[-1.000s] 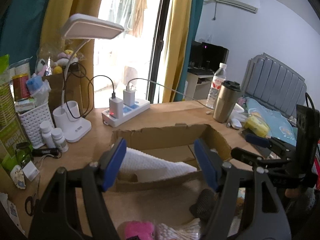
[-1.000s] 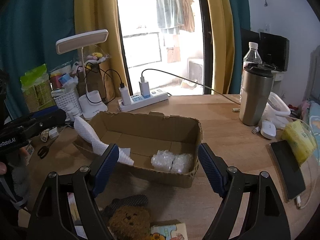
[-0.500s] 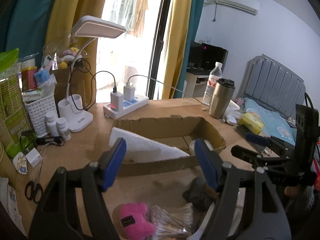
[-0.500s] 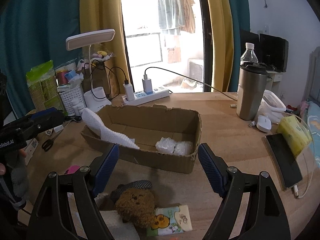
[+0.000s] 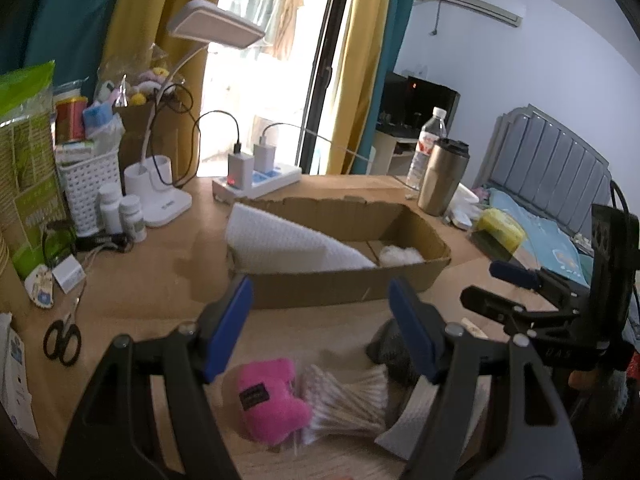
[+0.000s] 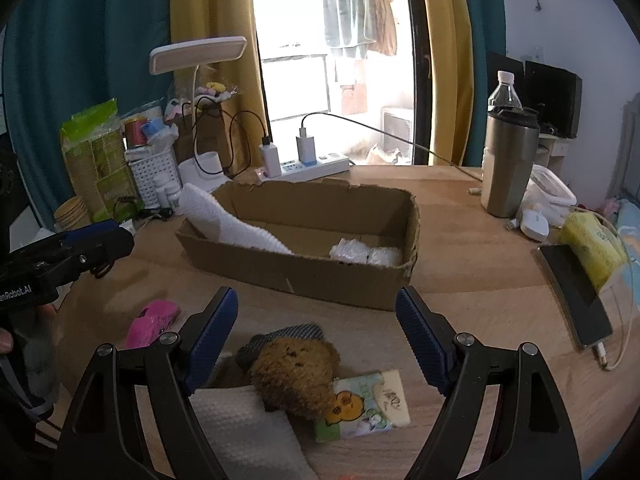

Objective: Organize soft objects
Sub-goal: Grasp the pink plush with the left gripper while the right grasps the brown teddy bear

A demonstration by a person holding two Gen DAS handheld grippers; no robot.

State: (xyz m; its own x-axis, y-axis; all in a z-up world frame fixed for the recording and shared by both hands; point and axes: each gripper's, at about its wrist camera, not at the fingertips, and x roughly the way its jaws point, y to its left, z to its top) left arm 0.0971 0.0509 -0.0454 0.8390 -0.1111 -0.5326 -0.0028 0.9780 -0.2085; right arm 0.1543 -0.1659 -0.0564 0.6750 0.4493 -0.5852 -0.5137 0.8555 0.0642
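1. Here the left gripper [image 5: 320, 322] stands spread wide at the bottom of its own view, nothing between its blue pads, above a pink plush toy [image 5: 270, 402] and a bundle of cotton swabs [image 5: 348, 402] lying side by side on the wooden table [image 5: 160, 280].
2. The right gripper [image 6: 316, 334] is likewise spread and empty; low in the centre of its view, framed by its fingers, lies a brown teddy bear [image 6: 298, 376], resting partly on a white cloth [image 6: 248, 432] and touching a small tissue pack [image 6: 366, 406].
3. A shallow cardboard box [image 6: 304, 268] sits in the middle of the right view, beyond the bear. Inside it, a white foam sheet [image 6: 228, 224] leans over the left end, and a lump of clear bubble wrap [image 6: 366, 254] lies at the right end.
4. The pink toy shows again at lower left of the right view, apart from the bear.
5. A steel tumbler [image 6: 508, 164] stands upright at right, a desk lamp [image 6: 198, 56] at upper left, a phone [image 6: 574, 294] at the right edge.
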